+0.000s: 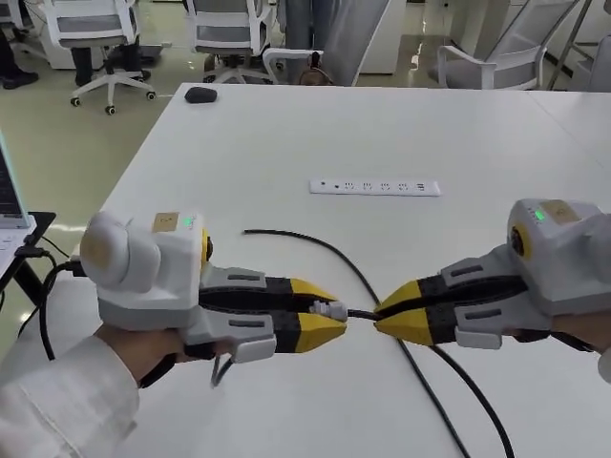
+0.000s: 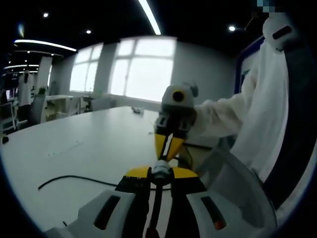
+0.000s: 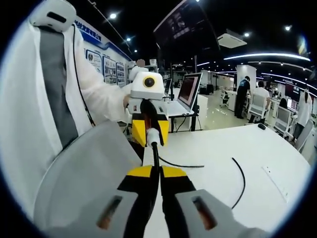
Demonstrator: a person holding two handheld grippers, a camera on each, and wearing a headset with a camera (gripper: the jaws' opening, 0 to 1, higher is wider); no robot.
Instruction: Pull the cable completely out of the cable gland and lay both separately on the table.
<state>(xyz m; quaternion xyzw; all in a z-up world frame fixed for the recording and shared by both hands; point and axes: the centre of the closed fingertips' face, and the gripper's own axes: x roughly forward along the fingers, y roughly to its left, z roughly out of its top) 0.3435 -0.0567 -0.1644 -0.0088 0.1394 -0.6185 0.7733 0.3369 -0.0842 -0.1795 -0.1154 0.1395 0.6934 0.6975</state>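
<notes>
1. White table [image 1: 401, 124] is being hovered over by level grippers, tip to tip.
2. Cable gland [image 1: 330, 309] is being clamped by the left gripper [image 1: 342, 321].
3. Black cable [image 1: 315, 240] is being pinched by the right gripper [image 1: 379, 322].

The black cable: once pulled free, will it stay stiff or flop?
Probably floppy: the black cable lies in loose curves on the table. Likely light, since the right gripper holds it up with only a tip pinch.

White table [image 1: 286, 143] bearing power strip [image 1: 374, 187] and black mouse [image 1: 200, 94], white office chairs [image 1: 105, 38] beyond on pale glossy floor [image 1: 57, 138], large bright windows [image 2: 143, 69], ceiling strip lights [image 2: 150, 17], open laptop [image 3: 189, 91] beside table
</notes>
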